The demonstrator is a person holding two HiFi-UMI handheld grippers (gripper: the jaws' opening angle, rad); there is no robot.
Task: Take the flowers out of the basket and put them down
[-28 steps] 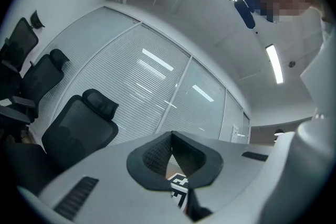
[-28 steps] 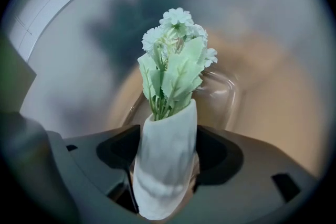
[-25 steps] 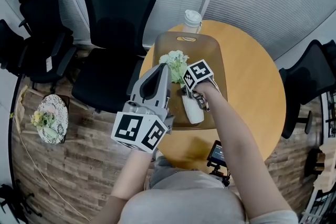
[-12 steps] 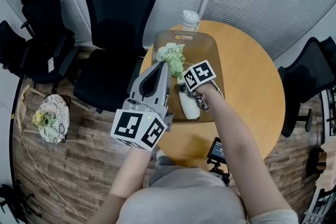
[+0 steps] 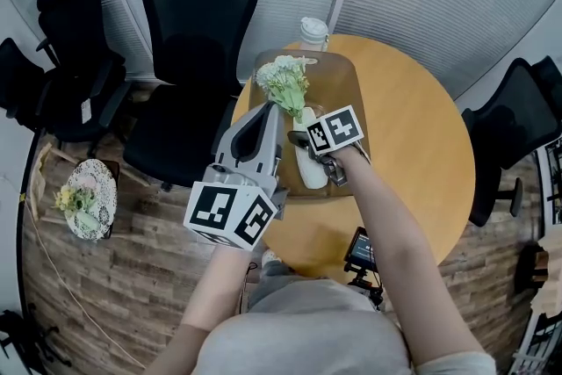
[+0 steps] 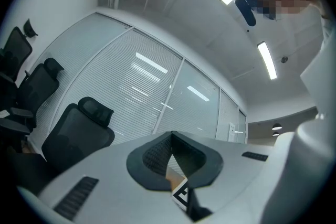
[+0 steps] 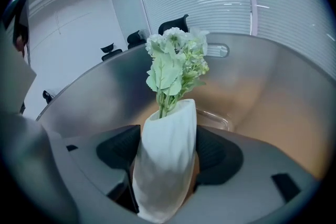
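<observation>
Grey left gripper [image 5: 271, 110] — marker cube [image 5: 230, 215]; grey shirt [image 5: 299, 336]

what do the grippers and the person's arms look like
The left gripper and right gripper are light grey plastic shells with black ribbed pads. Each carries a white cube printed with black square markers. No cables show. The person wears a light grey top, and the forearms are uncovered.
</observation>
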